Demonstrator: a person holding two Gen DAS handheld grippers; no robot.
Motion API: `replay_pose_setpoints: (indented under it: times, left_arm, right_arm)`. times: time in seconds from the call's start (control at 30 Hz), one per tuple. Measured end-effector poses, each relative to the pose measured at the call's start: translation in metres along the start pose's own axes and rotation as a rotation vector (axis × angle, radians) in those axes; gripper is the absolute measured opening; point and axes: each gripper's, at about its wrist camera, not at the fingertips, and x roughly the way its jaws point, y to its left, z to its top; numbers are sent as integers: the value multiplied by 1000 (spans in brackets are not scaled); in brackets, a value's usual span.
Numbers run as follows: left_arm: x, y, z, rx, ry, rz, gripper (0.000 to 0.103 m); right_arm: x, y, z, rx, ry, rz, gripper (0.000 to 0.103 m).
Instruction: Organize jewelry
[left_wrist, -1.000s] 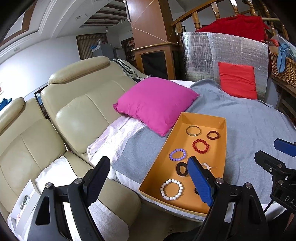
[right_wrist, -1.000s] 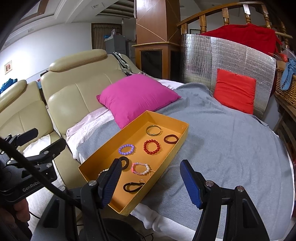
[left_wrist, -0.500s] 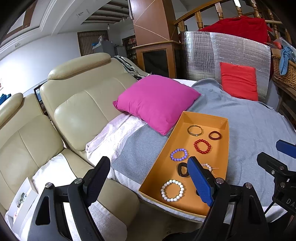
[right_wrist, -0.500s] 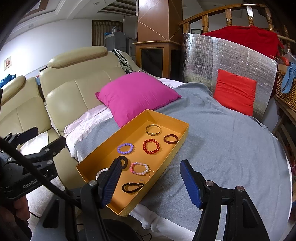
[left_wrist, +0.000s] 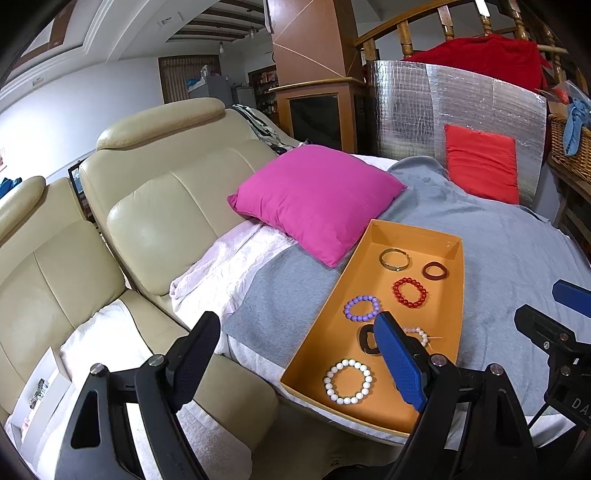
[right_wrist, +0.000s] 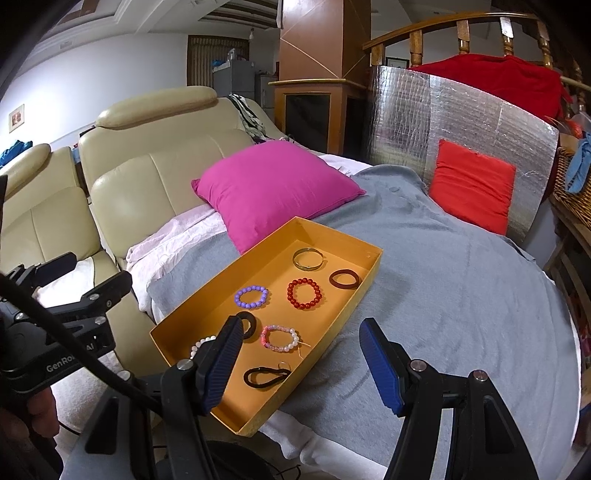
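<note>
Eight pieces of jewelry lie in the shallow orange cardboard tray (right_wrist: 360, 295) on the grey blanket (right_wrist: 461, 295), among them a red bead bracelet (right_wrist: 304, 293), a purple bead bracelet (right_wrist: 251, 296) and a gold metal bangle (right_wrist: 309, 259). The left tongs (left_wrist: 295, 360) and the right tongs (right_wrist: 301, 363) both gape wide and hold nothing, poised above the tray's near end. A magenta square cushion (right_wrist: 273, 188) rests just beside the tray's far corner.

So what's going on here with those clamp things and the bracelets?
A person holds a two-finger gripper in each hand over an orange tray of bracelets lying on a grey blanket. Both the left gripper and the right gripper are open and empty; nothing has been picked up, and all the jewelry lies in the tray.
</note>
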Motion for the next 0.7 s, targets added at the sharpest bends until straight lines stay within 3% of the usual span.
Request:
replay_pose_setpoints:
  times: [0.7]
  left_arm:
    - [32,5,-4,-6,45,15,86]
  right_arm:
    - [42,7,5,-32,47,0,69]
